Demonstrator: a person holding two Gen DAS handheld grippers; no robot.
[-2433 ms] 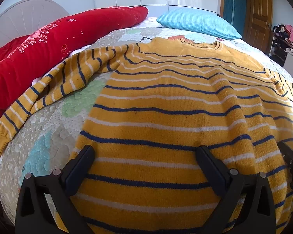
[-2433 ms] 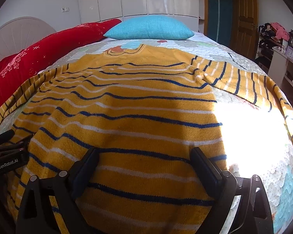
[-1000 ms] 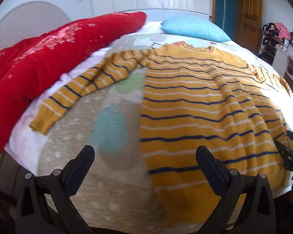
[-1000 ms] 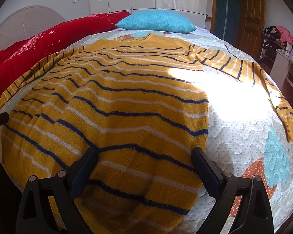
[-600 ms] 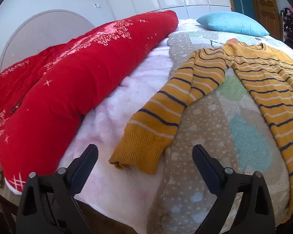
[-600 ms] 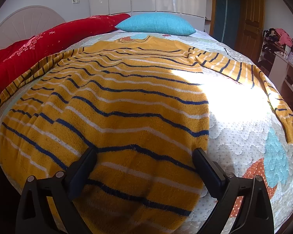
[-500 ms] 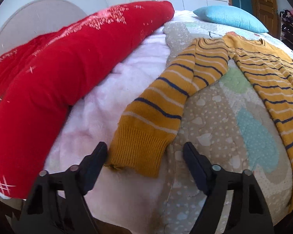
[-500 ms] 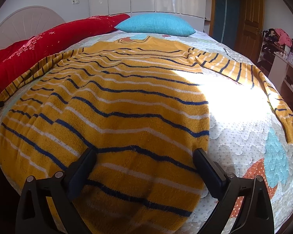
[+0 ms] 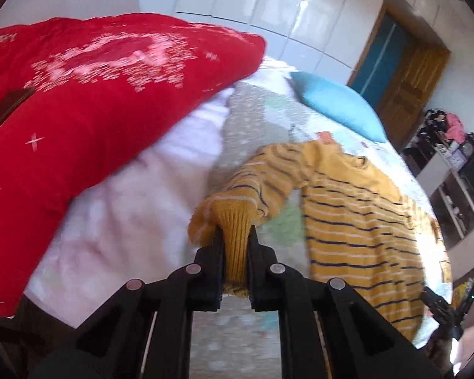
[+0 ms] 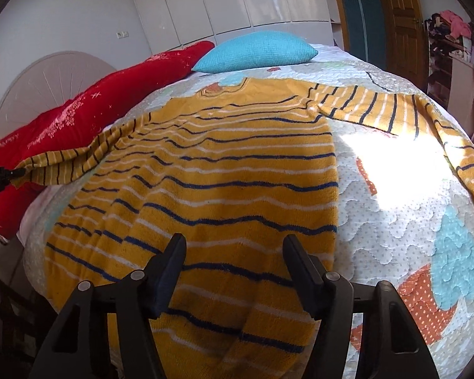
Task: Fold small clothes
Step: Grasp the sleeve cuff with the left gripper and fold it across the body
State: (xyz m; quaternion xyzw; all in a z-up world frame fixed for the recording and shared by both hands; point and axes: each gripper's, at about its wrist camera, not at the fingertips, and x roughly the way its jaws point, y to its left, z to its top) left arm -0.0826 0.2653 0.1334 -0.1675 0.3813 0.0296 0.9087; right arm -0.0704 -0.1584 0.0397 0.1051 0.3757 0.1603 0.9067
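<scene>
A yellow sweater [image 10: 224, 170] with navy and white stripes lies spread on the quilted bed, collar toward the far pillow. My left gripper [image 9: 235, 237] is shut on the ribbed cuff [image 9: 235, 218] of its left sleeve and holds it lifted off the bed; that sleeve [image 10: 75, 158] stretches out to the left in the right wrist view. My right gripper [image 10: 233, 252] hovers over the sweater's hem, its jaws closing, with the knit below them and no fabric pinched. The other sleeve [image 10: 426, 126] lies flat at the right.
A long red cushion [image 9: 88, 104] runs along the bed's left side on a pale pink blanket [image 9: 126, 208]. A blue pillow [image 10: 256, 50] sits at the head. A wooden door [image 10: 401, 25] and cluttered shelves [image 10: 458, 50] stand at the right.
My left gripper swung left to the sleeve cuff, closed on it and lifted it. My right gripper's jaws have narrowed and it has tilted slightly over the hem.
</scene>
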